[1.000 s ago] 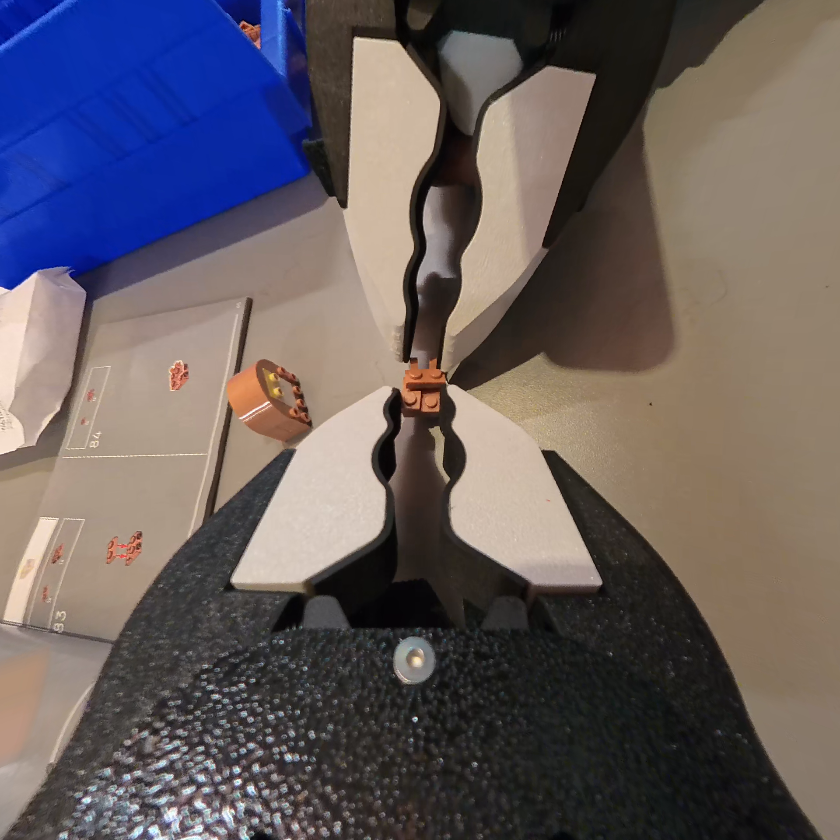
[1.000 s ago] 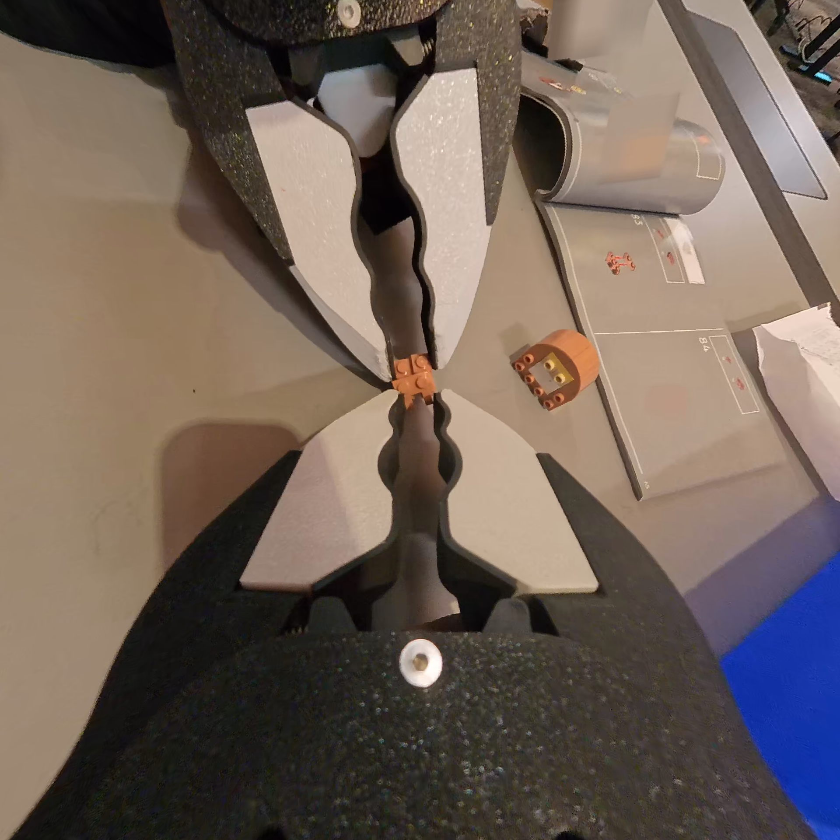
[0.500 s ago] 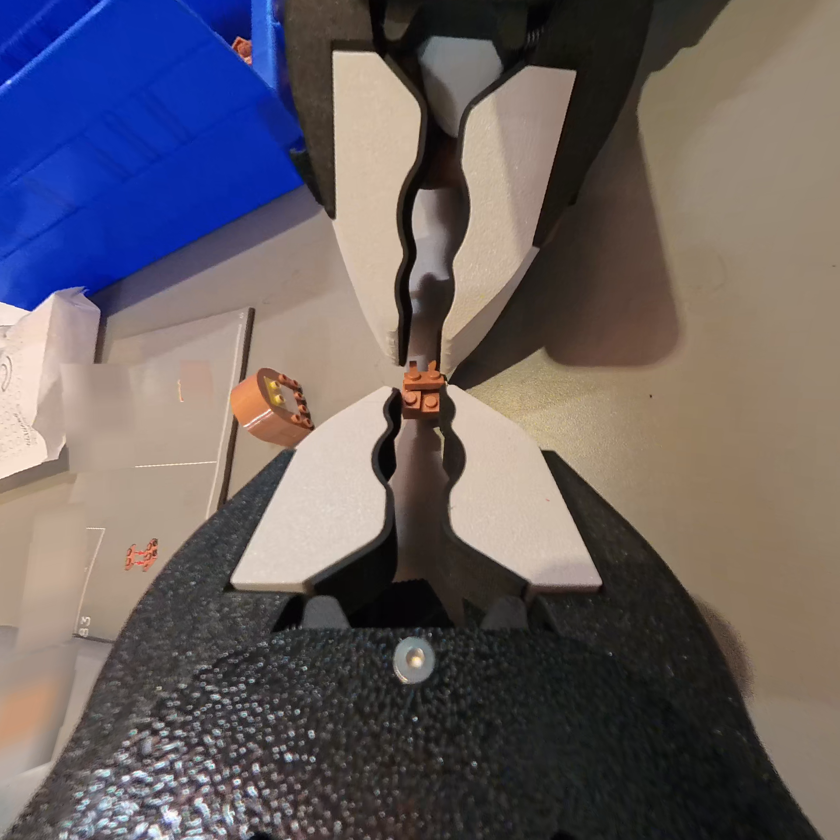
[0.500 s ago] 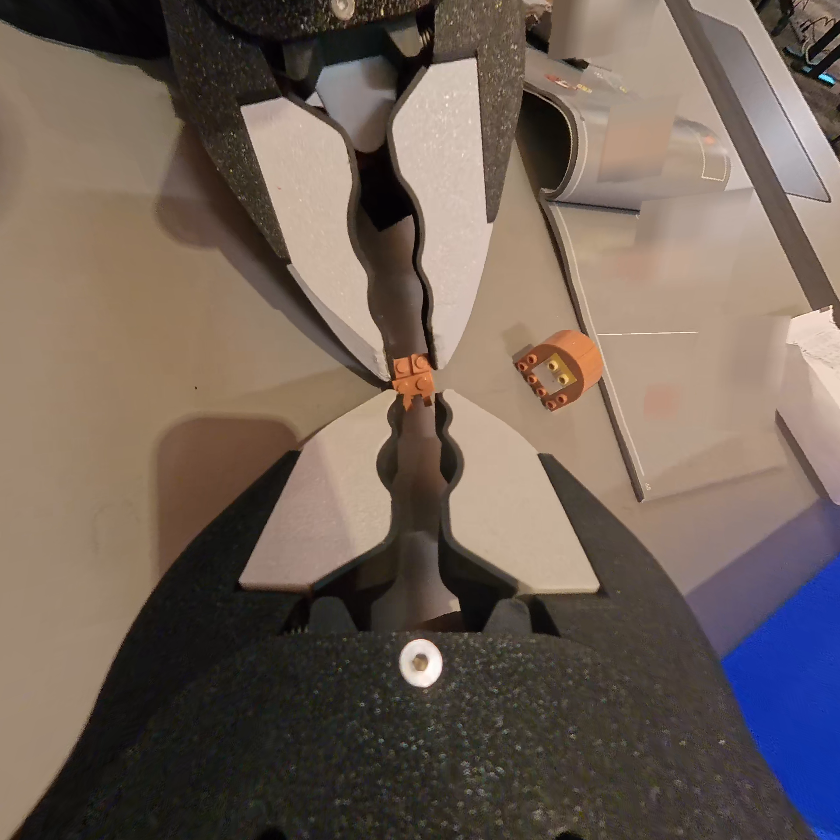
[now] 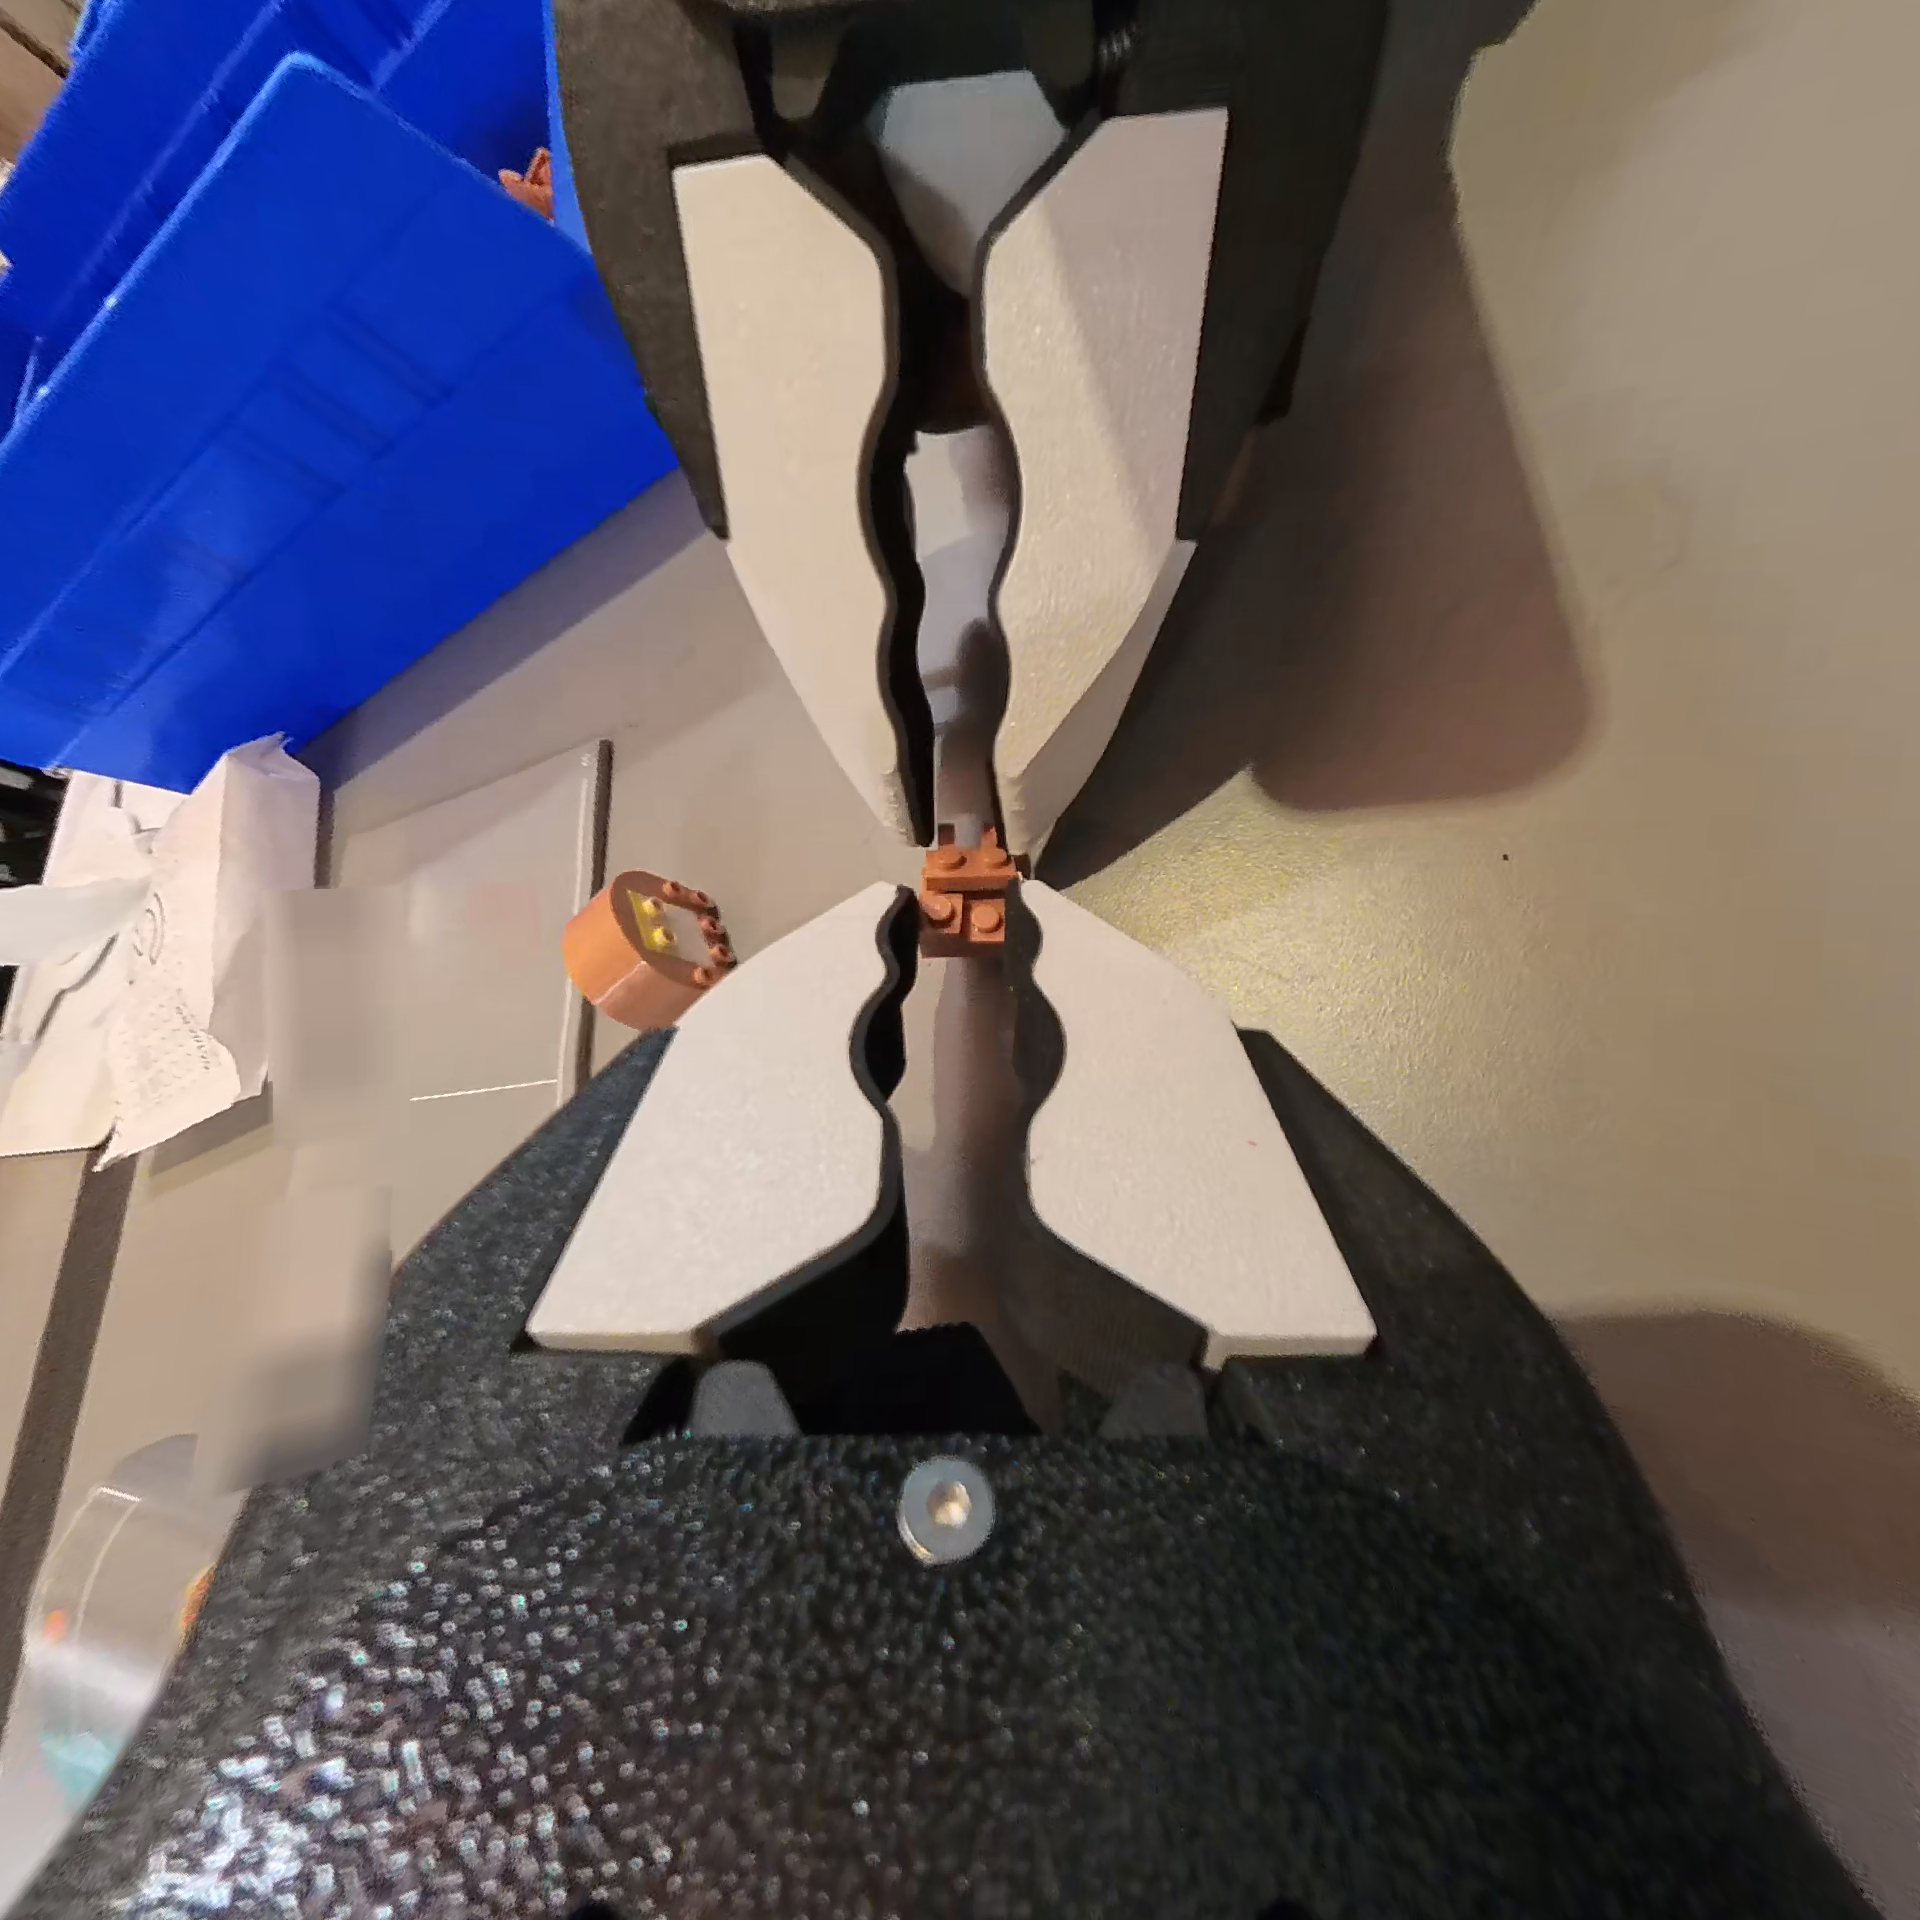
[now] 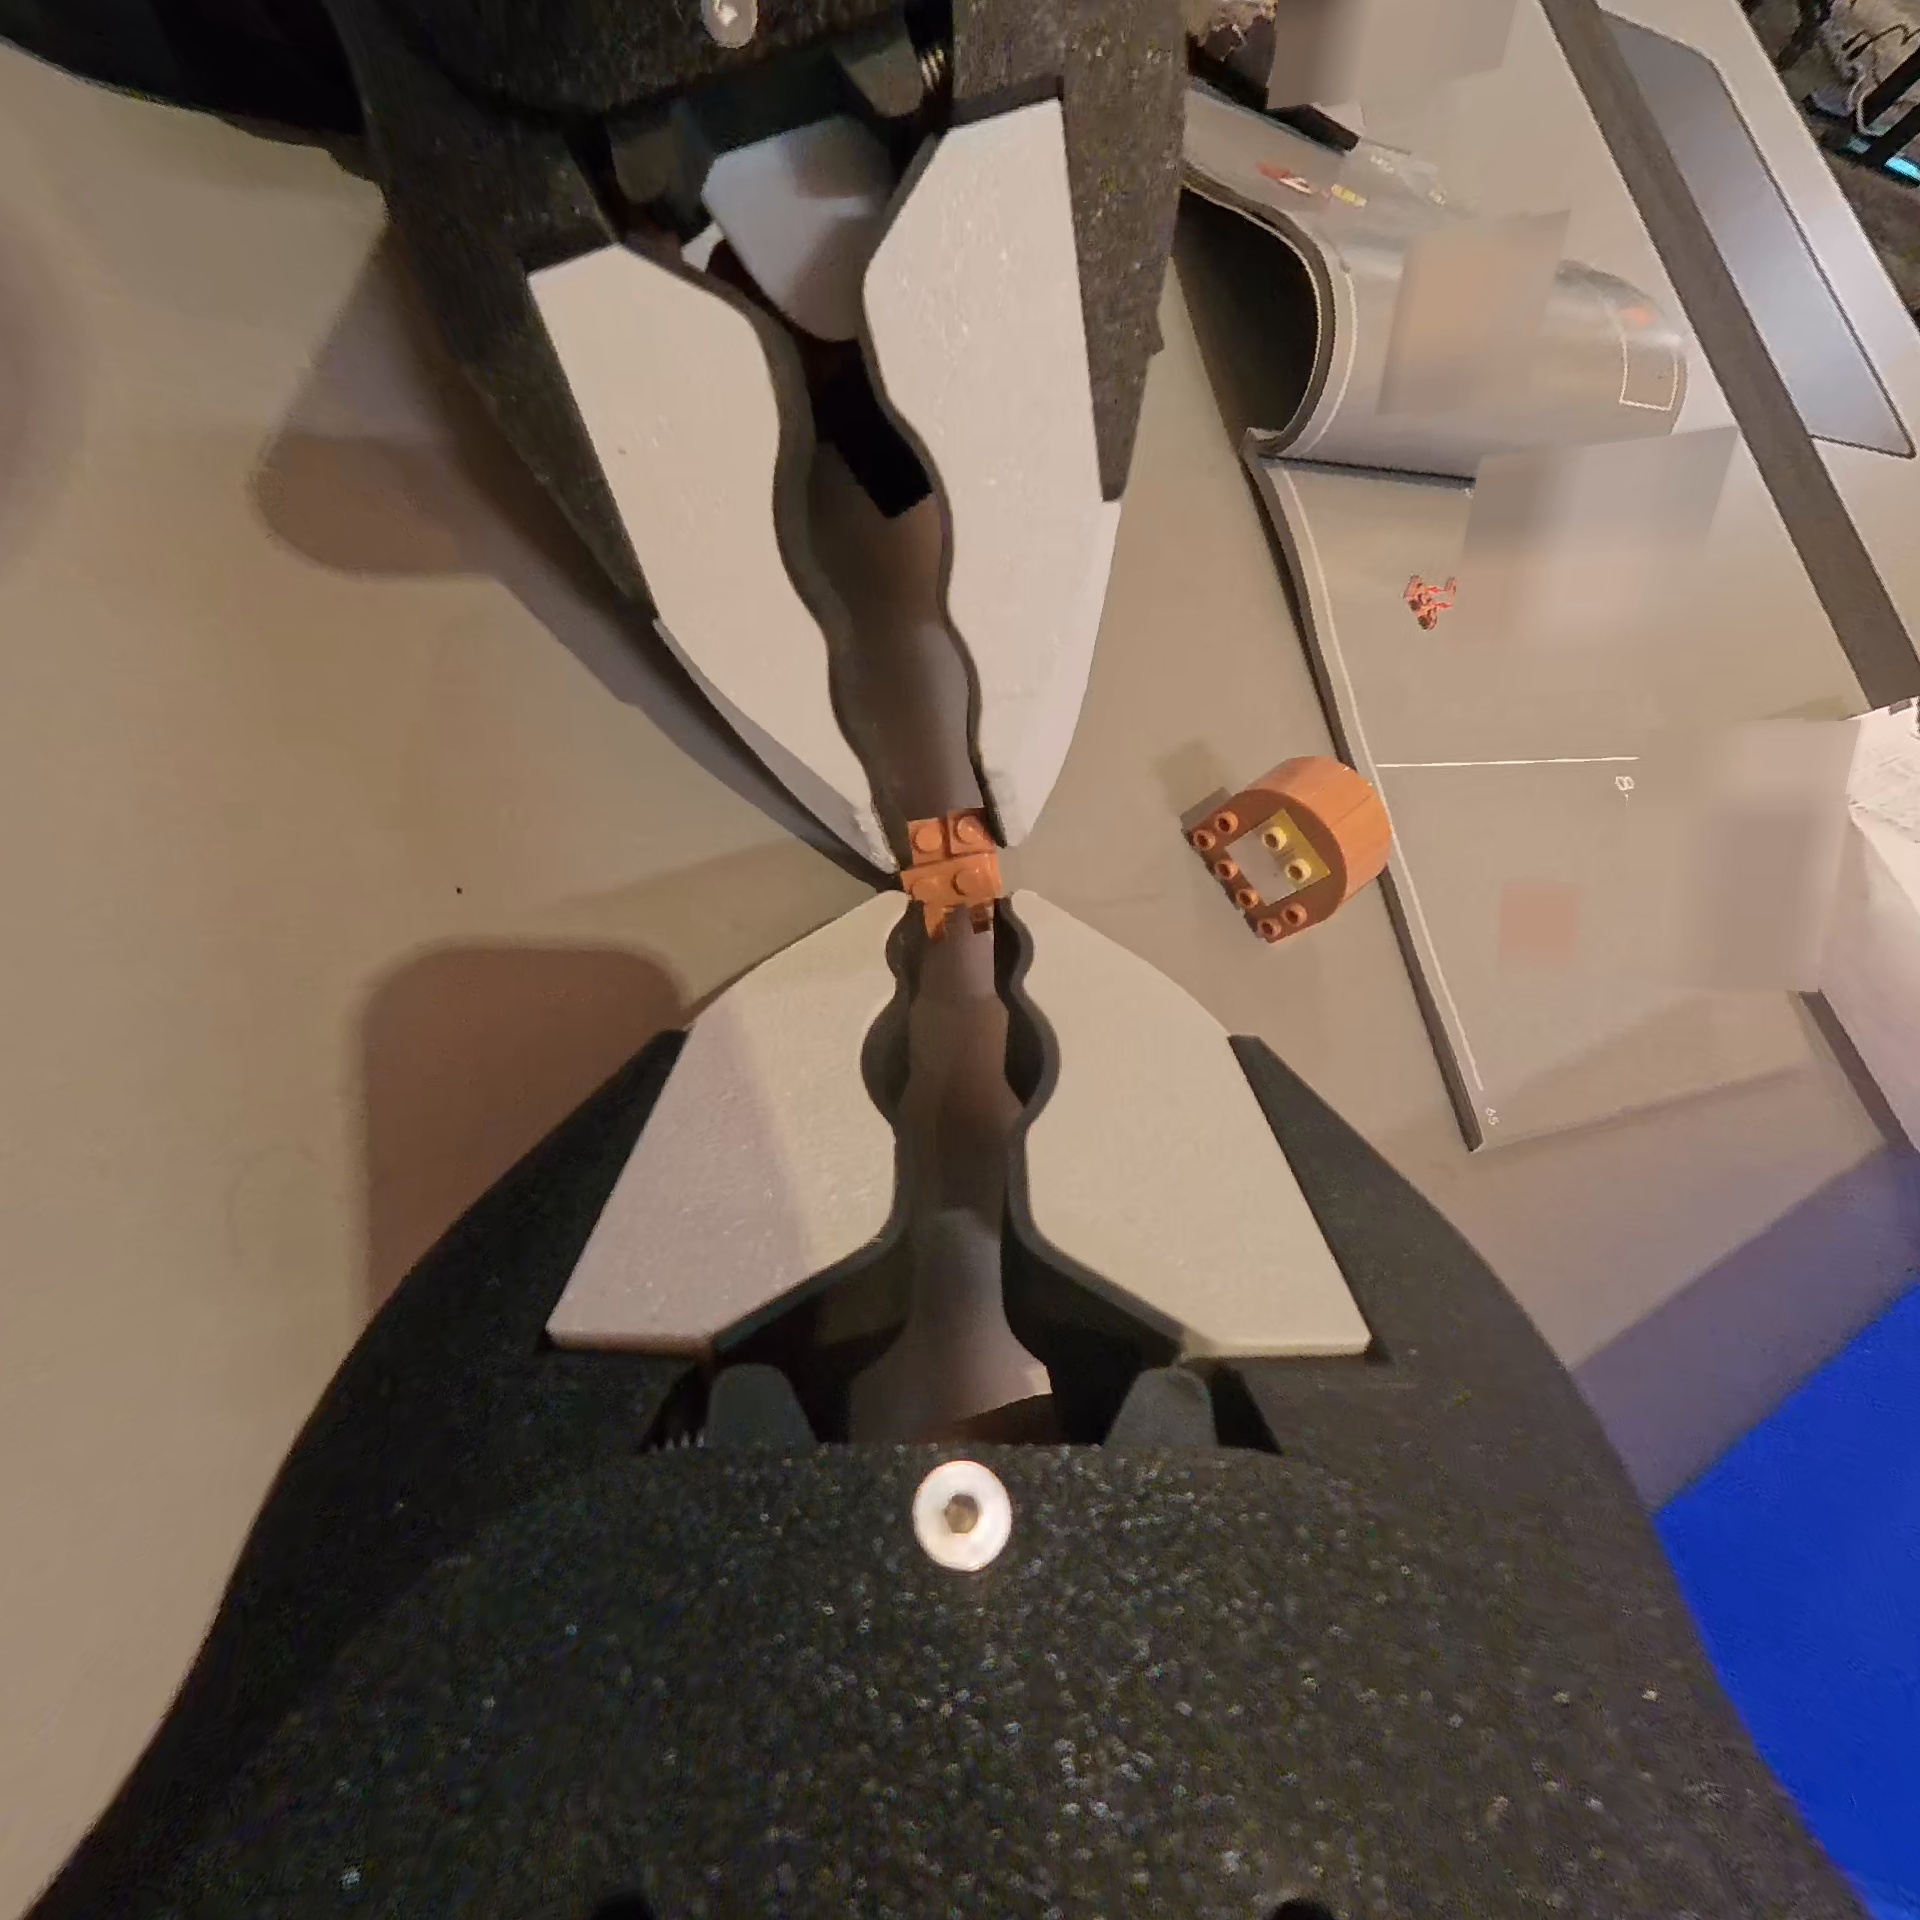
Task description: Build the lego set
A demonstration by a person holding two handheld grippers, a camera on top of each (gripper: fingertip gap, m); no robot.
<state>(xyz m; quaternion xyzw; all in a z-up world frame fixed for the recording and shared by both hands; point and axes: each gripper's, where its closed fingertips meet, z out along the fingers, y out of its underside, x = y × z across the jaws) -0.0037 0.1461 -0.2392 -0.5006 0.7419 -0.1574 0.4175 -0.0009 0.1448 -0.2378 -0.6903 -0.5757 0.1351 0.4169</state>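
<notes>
Brick pieces, small and brown: we grip the studded block (image 5: 964, 925) in the left gripper (image 5: 961, 902) and the clip plate (image 6: 223, 883) in the right gripper (image 6: 951, 920), jaws narrow, butted together above the worktop (image 5: 1558, 935). Beside them lies a round brown assembly (image 6: 1294, 847); a blue bin (image 5: 312, 416) beyond shows brown bits.

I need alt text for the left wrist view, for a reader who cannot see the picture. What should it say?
Two grippers meet tip to tip over a grey table: the left gripper pinches a small brown studded brick, joined to a brown plate held by the right gripper. A round brown brick piece and blue bins sit left.
</notes>
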